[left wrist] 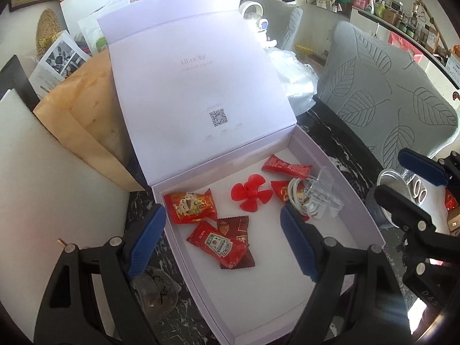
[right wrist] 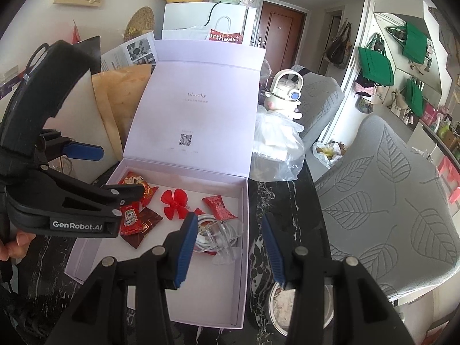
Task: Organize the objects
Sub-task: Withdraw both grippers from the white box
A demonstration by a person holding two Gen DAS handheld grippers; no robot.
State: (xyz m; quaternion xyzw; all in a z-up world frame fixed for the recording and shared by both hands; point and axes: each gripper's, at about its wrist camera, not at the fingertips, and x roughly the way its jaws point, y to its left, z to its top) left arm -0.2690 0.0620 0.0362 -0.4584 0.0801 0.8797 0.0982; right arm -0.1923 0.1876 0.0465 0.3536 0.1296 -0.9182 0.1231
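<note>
Fingers, left gripper [left wrist: 222, 238]: spread wide, nothing between, hovering over box [left wrist: 371, 218] near its front-left part.
Fingers, right gripper [right wrist: 228, 247]: parted, empty; straddle box's right wall, one inside, one over bench [right wrist: 276, 201].
Box contents: red fan [left wrist: 250, 193], ketchup sachet [left wrist: 218, 244], candy packs, white cable [left wrist: 299, 201] under clear clip [left wrist: 325, 189].
Key relation: ketchup sachet lies just ahead of left fingers, long axis diagonal; left hand nearer. Cable + clip just ahead of right fingers.
In the way: box walls, upright lid [left wrist: 187, 80] behind; brown bag [left wrist: 86, 132] left.
Outside box: steel bowl [right wrist: 287, 310] below right fingers; contents unclear.
</note>
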